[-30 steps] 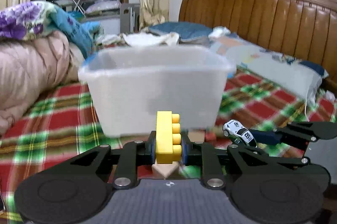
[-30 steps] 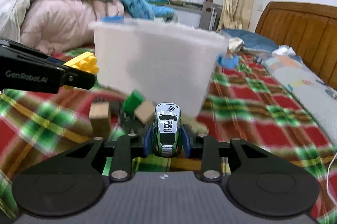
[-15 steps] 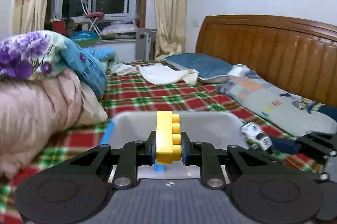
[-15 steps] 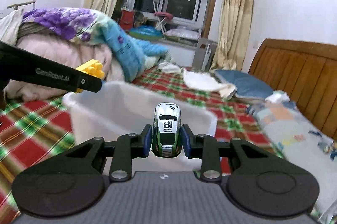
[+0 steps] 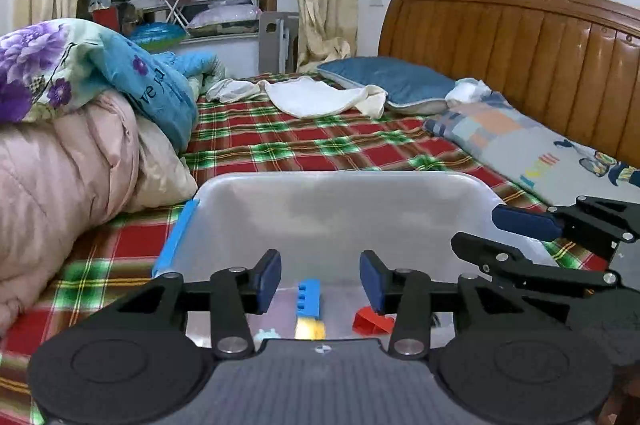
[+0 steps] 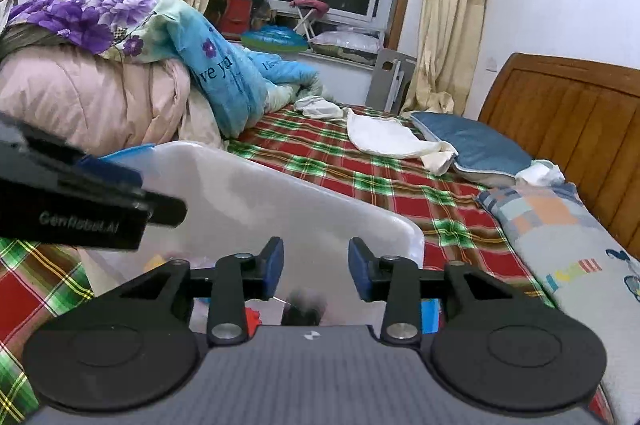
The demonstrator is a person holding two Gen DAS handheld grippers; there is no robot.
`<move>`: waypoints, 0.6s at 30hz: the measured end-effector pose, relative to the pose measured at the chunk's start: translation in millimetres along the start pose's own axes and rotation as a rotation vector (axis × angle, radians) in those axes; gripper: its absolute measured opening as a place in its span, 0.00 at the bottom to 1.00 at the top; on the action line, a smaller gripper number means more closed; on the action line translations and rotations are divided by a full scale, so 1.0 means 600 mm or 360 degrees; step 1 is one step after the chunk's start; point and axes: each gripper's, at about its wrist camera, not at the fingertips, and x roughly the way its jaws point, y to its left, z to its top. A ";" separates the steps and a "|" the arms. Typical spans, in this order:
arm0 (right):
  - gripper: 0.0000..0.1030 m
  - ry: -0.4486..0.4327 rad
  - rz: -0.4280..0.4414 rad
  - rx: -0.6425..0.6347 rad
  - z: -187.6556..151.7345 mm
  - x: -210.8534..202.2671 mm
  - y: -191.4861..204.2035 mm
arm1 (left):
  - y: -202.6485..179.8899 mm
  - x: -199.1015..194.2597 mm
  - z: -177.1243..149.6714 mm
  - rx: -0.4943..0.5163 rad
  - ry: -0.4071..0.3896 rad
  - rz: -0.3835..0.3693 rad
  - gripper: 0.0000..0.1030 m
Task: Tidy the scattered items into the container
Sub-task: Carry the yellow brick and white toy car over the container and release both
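Translucent container point(image 5: 340, 201) sits on plaid bedspread point(image 5: 304, 141); both grippers' jaws opening, empty, above its blocks point(image 5: 308, 299).

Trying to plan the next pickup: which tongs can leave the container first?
Left, probably. Both tongs are opening with nothing between them, but below the left tongs the yellow block already lies in the container; below the right tongs a dark blur looks mid-fall.

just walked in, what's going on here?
A person holds both grippers over the clear bin on the bed. The left gripper and right gripper are opening with nothing between the jaws. Below the left one a yellow block lies in the bin by a blue block and a red piece. A dark blur sits below the right gripper.
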 end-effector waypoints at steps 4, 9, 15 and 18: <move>0.40 -0.0034 0.0007 0.0039 -0.004 -0.027 -0.008 | -0.004 -0.035 -0.016 -0.0015 -0.0058 -0.0040 0.49; 0.45 -0.0150 0.0020 -0.0030 -0.029 -0.097 -0.004 | -0.020 -0.103 -0.055 0.0078 -0.0117 -0.0143 0.66; 0.46 -0.0033 0.0116 -0.0010 -0.103 -0.135 0.012 | -0.027 -0.116 -0.154 0.0115 0.0025 -0.0166 0.66; 0.46 0.0056 0.0167 -0.0028 -0.149 -0.138 0.036 | -0.029 -0.102 -0.201 0.0137 0.0119 -0.0128 0.66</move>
